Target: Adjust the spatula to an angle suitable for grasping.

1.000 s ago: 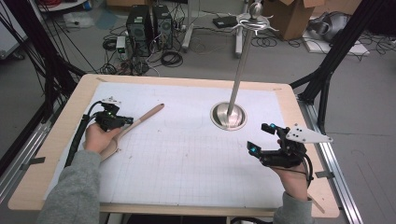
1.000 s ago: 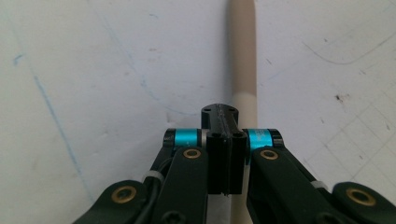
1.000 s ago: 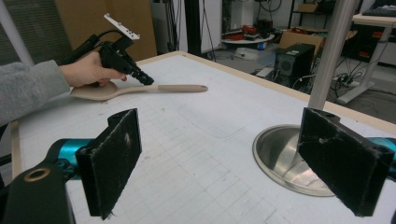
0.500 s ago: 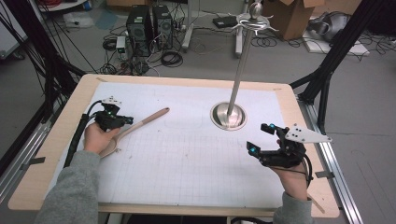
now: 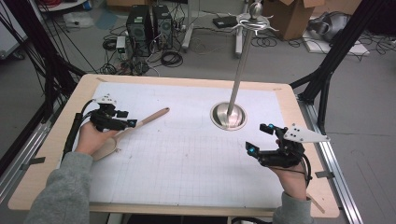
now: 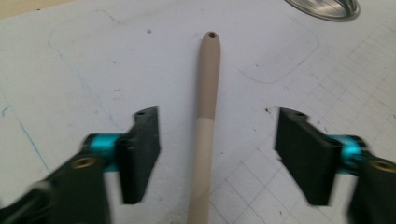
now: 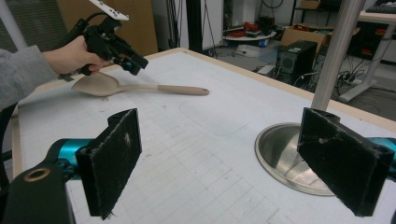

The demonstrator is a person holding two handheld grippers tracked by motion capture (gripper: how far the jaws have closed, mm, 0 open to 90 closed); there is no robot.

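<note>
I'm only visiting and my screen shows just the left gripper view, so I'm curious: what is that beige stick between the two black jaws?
Observer: It's the handle of a wooden spoon; its bowl lies on the table beneath the left gripper.
Operator: And the shiny curve at the top corner?
Observer: That's the round base of a metal stand, whose tall pole carries hooks at the top.
Operator: Is the other hand busy?
Observer: The right gripper holds nothing, jaws wide apart, near the base.
</note>
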